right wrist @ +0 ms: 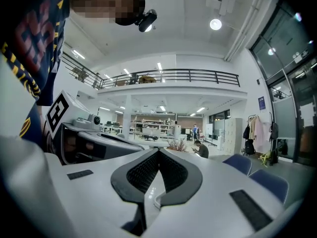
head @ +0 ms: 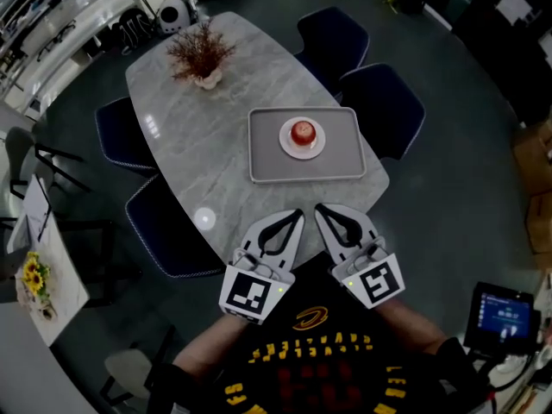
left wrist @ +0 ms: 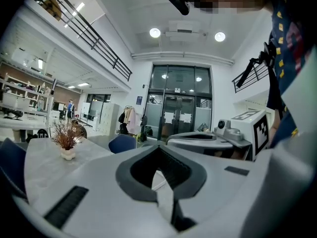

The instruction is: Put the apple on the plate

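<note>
In the upper left of the head view, a dried plant (head: 201, 54) in a small pot stands at the far end of the table (head: 185, 158). It is well apart from everything else and looks like decoration with no part in the job.

Toward the middle of the frame a grey tray (head: 263, 158) lies flat on the tabletop, close to the table's near right corner. A white plate (head: 314, 150) sits inside the tray. The apple (head: 303, 132) rests on the plate, roughly centred, with white rim showing all round it. Judged from that, the goal is already met and nothing needs carrying.

Below the tray, at lower centre, the left gripper (head: 298, 214) and the right gripper (head: 317, 207) just beside it hang over the table's near edge, close to the person's body. Their tips lean toward each other and point at the tray. Neither touches the apple, plate or tray. This reads as a rest pose, held back so nothing gets knocked.

In the left gripper view, the left gripper (left wrist: 159, 147) has its jaw tips closed together. Only the diamond-shaped hollow behind the tips stays clear, and nothing is in it. In the right gripper view, the right gripper (right wrist: 159, 150) is the same: tips meeting and empty.

At the right of the head view, dark chairs (head: 379, 102) stand pushed in against the table.
</note>
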A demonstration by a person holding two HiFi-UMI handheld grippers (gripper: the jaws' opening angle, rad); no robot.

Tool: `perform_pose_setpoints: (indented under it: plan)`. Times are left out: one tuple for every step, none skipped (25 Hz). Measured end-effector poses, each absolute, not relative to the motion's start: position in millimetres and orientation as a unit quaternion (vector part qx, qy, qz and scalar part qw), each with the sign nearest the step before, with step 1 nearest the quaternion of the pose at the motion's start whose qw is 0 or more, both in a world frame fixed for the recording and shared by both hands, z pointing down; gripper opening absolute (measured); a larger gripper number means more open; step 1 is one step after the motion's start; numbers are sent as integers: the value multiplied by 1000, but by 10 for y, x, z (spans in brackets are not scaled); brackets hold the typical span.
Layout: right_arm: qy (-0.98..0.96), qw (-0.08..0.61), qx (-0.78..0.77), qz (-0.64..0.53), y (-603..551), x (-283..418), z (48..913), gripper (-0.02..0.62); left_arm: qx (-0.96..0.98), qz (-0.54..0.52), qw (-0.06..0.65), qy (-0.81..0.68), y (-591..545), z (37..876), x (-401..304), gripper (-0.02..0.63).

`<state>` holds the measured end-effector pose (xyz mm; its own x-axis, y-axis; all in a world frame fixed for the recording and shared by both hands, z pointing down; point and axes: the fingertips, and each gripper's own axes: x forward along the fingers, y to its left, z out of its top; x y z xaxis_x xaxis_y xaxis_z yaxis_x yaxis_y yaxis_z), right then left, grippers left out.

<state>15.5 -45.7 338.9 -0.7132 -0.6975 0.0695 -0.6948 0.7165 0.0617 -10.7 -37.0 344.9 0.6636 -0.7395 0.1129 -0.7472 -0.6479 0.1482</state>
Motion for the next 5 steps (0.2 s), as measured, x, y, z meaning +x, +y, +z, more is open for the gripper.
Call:
perform_pose_setpoints:
  plan:
    - [-926,42,376,-12,-470,159,3389,6,907,26,94,-410,-370,3450,-112,0]
    - [-926,40,376,-8,-482,166,3383,6,906,31,97,-411,-369,3445,-117,0]
    - [-926,38,376,-5,-492,176,3375,6,905,35,99,-412,-369,3438,-121,0]
    - [-926,36,376,0,-502,189,3368,6,904,38,101,-414,-368,3432,-125,0]
    - [-926,35,377,4,-511,202,3361,6,903,42,102,-416,-368,3425,-129,0]
